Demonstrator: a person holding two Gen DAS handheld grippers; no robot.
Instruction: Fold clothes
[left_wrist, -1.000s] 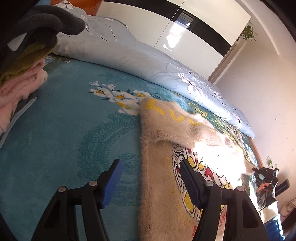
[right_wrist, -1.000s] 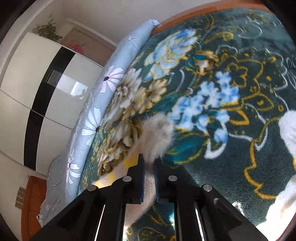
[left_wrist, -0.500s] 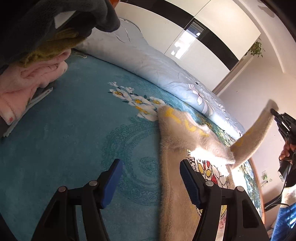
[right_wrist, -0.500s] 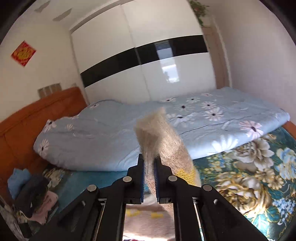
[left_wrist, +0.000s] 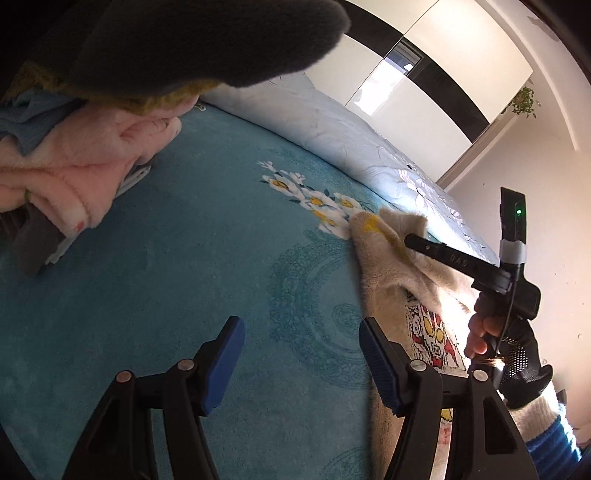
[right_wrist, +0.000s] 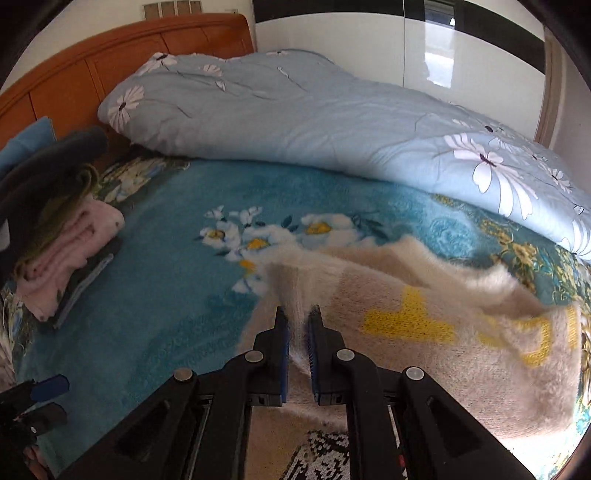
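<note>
A fuzzy beige sweater (right_wrist: 424, 332) with yellow and red patterning lies on the teal floral blanket (left_wrist: 166, 277). My right gripper (right_wrist: 297, 325) is shut on the end of its sleeve (right_wrist: 291, 280), held low over the sweater's body; it shows in the left wrist view (left_wrist: 410, 240) at the sweater's far corner (left_wrist: 384, 236). My left gripper (left_wrist: 301, 354) is open and empty, hovering over the blanket just left of the sweater's edge.
A pile of clothes, pink (left_wrist: 74, 166) under dark grey (left_wrist: 177, 40), sits at the left. A light blue flowered duvet (right_wrist: 314, 110) lies along the far side. An orange headboard (right_wrist: 74, 81) and white wardrobe (left_wrist: 424, 110) stand behind.
My right gripper has carried the sleeve from the right side up and across to the left, down over the sweater's body. My left gripper has stayed open and shifted left toward the pile.
</note>
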